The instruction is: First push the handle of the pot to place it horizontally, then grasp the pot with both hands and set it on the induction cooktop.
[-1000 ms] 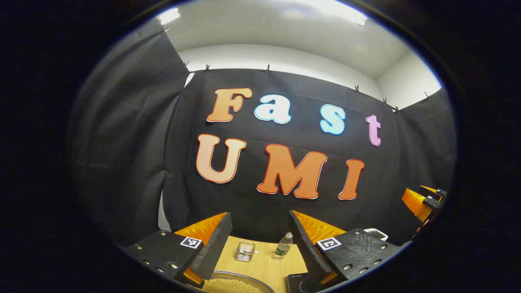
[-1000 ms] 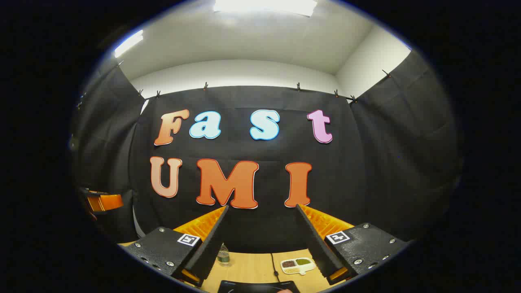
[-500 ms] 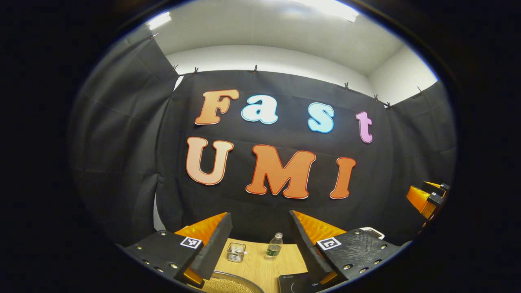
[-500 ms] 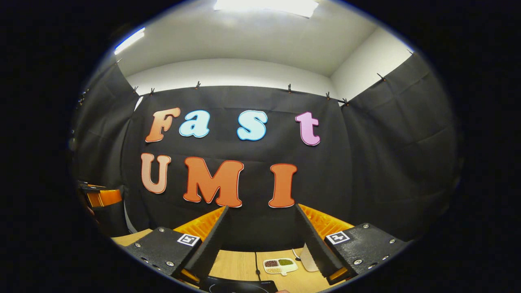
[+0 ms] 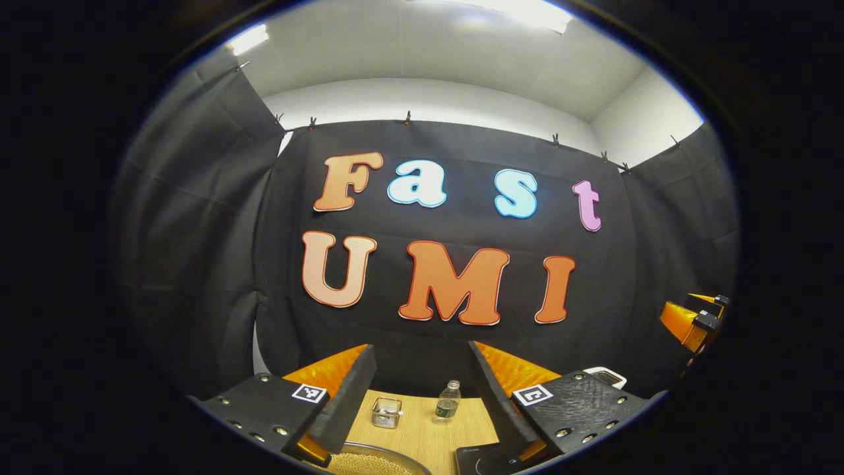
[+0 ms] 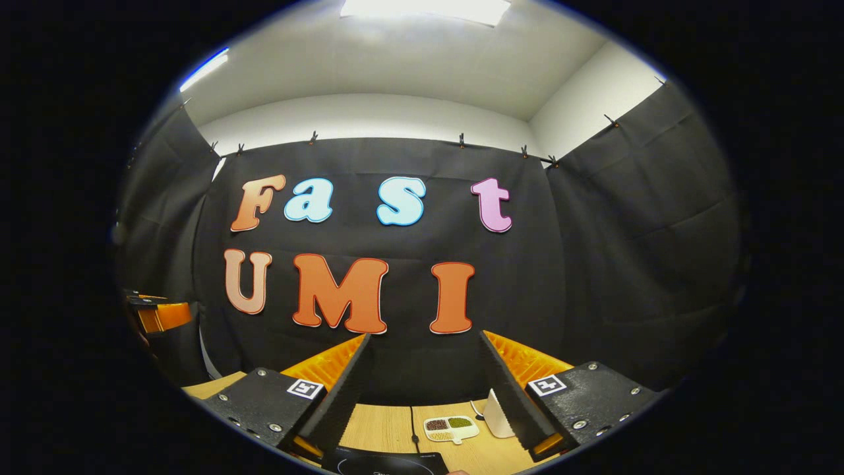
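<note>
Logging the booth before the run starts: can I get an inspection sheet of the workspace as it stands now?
Surface: light wooden table, seen low between the fingers.
Job's things: pot at the bottom edge of the left gripper view, holding small pale grains, handle not seen; black induction cooktop lies flat, nothing on it where it shows.
Clutter: small glass container, bottle, divided white dish of coloured grains, white object partly hidden by a finger.
Grippers: left gripper open, holding nothing; right gripper open, holding nothing; both raised above the table.
Cables: thin dark cable running back from the cooktop.
Surroundings: black cloth wall, white ceiling with lights.
</note>
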The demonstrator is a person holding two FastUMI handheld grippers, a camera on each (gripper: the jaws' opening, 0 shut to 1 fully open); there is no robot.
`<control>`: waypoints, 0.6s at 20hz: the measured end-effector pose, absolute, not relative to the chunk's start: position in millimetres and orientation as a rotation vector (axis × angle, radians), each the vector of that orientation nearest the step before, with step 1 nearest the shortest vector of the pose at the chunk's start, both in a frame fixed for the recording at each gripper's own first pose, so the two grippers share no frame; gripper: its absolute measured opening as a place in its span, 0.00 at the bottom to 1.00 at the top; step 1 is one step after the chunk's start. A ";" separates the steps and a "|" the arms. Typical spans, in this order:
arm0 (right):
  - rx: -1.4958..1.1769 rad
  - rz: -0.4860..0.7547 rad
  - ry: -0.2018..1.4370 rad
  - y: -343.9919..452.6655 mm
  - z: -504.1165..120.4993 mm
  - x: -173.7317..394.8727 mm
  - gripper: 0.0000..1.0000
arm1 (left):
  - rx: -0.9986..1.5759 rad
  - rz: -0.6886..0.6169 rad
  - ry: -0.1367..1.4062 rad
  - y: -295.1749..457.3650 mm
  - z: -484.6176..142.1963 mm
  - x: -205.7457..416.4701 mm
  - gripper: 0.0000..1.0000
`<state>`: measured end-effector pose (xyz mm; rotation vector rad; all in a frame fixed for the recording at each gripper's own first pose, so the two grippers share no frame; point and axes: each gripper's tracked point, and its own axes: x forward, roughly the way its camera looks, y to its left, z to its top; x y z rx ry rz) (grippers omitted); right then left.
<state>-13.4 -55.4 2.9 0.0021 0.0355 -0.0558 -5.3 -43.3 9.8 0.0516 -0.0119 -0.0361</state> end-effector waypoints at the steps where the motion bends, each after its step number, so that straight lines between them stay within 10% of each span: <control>1: -0.005 -0.052 0.033 -54.2 2.9 -13.8 0.97 | 0.054 -0.039 -0.005 -44.1 7.3 -6.2 0.85; 5: -0.010 -0.041 0.040 -48.4 -0.9 -13.7 0.97 | 0.103 -0.056 0.041 -45.5 -11.4 -11.3 0.87; 12: -0.023 -0.022 0.080 -37.8 -18.2 -13.1 0.97 | 0.174 -0.070 0.183 -40.4 -60.4 -24.7 0.25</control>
